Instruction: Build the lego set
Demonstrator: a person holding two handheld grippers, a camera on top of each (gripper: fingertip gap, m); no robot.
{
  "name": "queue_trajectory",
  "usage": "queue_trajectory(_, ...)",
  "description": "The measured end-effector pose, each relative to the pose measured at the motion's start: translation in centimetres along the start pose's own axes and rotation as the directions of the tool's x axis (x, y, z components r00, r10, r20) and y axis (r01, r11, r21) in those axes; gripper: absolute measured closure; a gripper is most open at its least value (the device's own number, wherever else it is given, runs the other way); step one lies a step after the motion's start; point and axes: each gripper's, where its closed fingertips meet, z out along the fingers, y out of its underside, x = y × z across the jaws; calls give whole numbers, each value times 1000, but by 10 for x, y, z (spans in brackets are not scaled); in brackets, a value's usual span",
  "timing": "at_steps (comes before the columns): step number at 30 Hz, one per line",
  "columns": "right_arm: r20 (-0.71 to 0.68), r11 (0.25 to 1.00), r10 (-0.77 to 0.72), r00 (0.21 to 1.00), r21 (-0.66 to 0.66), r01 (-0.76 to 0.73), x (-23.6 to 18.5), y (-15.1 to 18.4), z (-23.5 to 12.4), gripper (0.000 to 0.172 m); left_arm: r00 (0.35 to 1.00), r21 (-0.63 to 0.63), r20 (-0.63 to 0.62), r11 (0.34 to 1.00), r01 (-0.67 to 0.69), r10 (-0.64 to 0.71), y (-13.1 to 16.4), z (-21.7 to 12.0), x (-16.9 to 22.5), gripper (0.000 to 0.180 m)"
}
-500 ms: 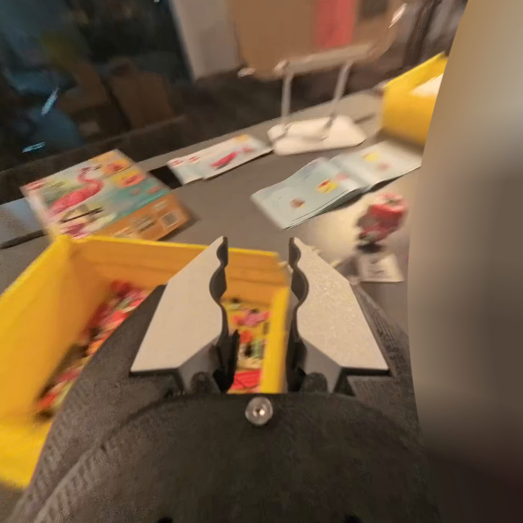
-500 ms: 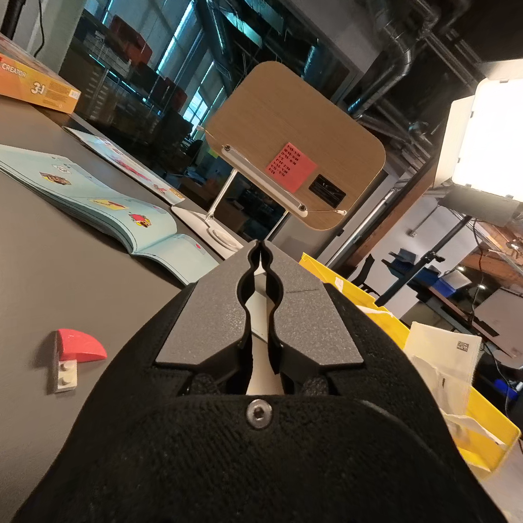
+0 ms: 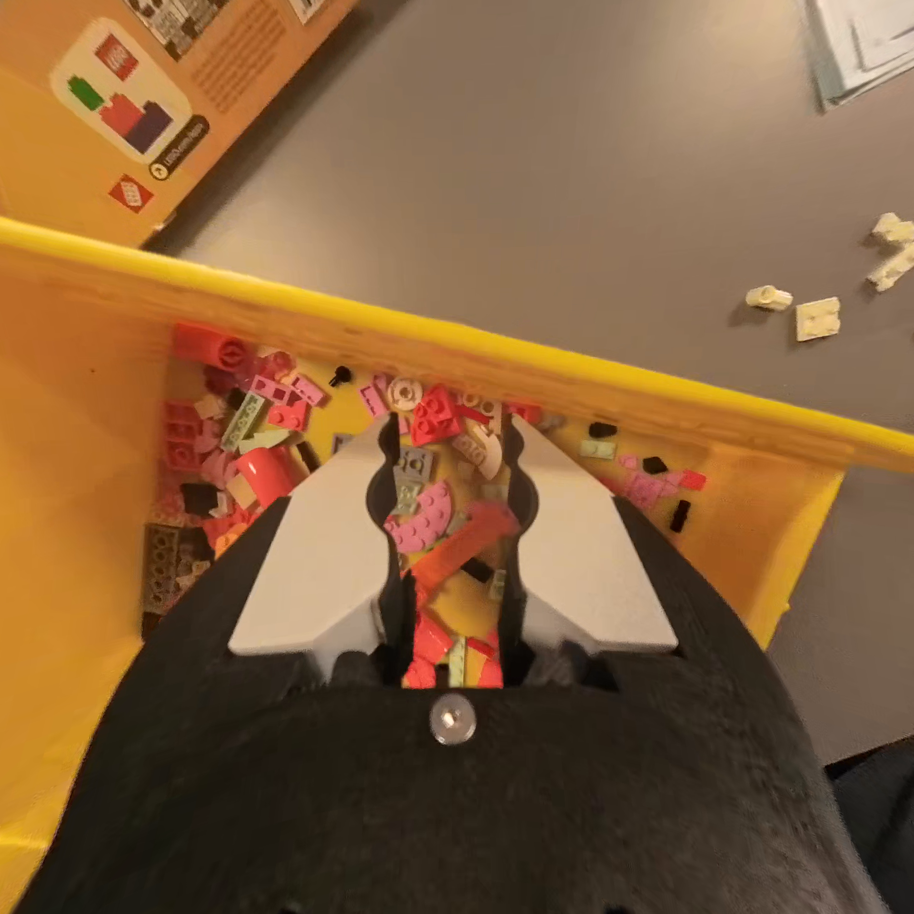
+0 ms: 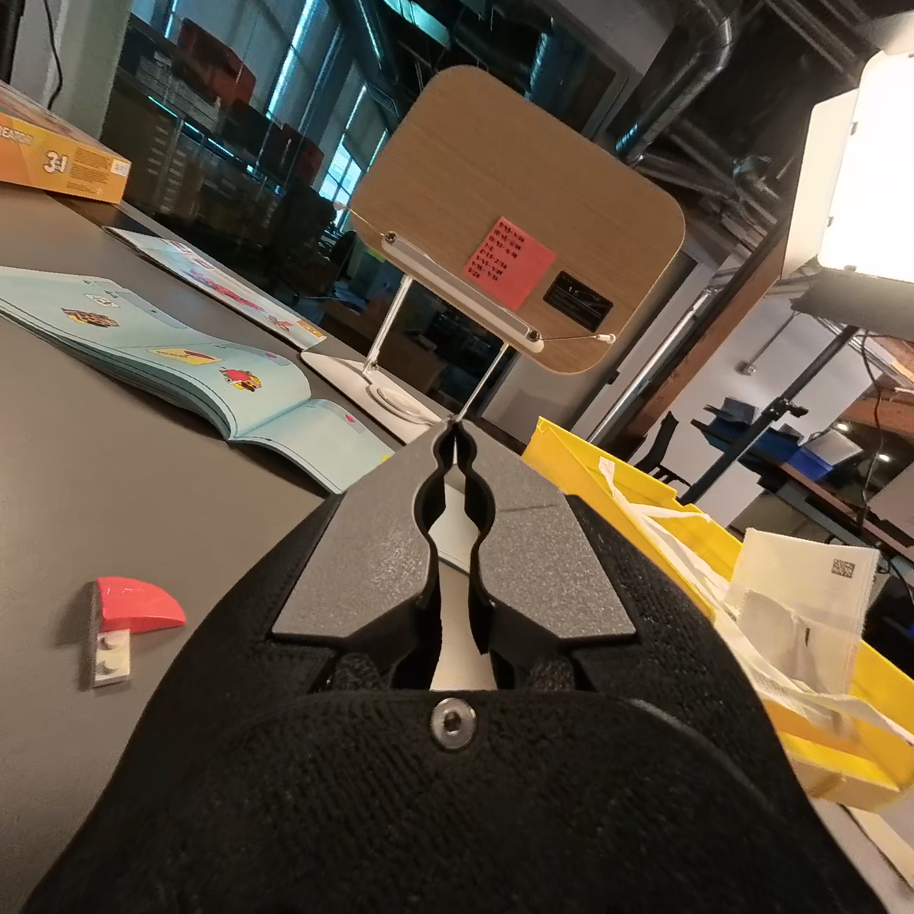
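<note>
My left gripper (image 3: 452, 423) is open and points down into a yellow bin (image 3: 445, 321) full of small toy bricks, mostly red, pink and grey. Between its fingertips, lower down in the bin, lie a red wedge brick (image 3: 435, 418), a pink half-round plate (image 3: 420, 519) and an orange-red long plate (image 3: 465, 544); the pads press on none of them. My right gripper (image 4: 455, 425) is shut with nothing between its tips and lies low over the grey table (image 4: 123, 494). A red curved piece on a small grey plate (image 4: 133, 603) lies to its left.
An orange box (image 3: 123, 99) lies beyond the bin, and several cream pieces (image 3: 816, 311) lie on the table to the right. Ahead of the right gripper are an open booklet (image 4: 173, 356), a wooden book stand (image 4: 514, 277) and a second yellow bin (image 4: 593, 465) with plastic bags. Left tips to right tips: about 50 cm.
My left gripper has tipped down and moved in over the brick bin, its jaws still open. My right gripper has stayed shut and hardly moved.
</note>
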Motion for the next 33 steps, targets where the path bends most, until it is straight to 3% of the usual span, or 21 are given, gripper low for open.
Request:
queue_trajectory(8, -23, 999, 18, 1000, -47, -19, 5, 9, 2, 172, 999, -107, 35, 994, 39, -35, 12, 21, -13, 150)
queue_trajectory(16, -41, 997, 23, 999, -67, -26, 9, 13, 3, 172, 999, -101, 33, 995, 29, -26, 16, 22, -14, 159)
queue_trajectory(20, -45, 997, 28, 999, -65, -31, 10, 12, 2, 172, 996, -11, 84, 1000, 1, 0, 8, 5, -17, 162)
queue_trajectory(24, -58, 997, 35, 998, -60, -39, 12, 12, 2, 172, 975, 192, 222, 980, -59, 15, -14, -47, -13, 162)
queue_trajectory(27, -66, 997, 27, 997, -71, -32, 13, 13, 2, 172, 970, 423, 242, 900, -109, 5, -39, -102, 31, 162)
queue_trajectory(30, -76, 997, 29, 997, -69, -34, 16, 13, 2, 172, 982, 611, 173, 774, -169, 78, -55, -146, 108, 162)
queue_trajectory(33, -95, 996, 53, 994, -69, -59, 22, 15, 0, 172, 949, 667, -43, 716, -206, 312, -56, -135, 217, 162)
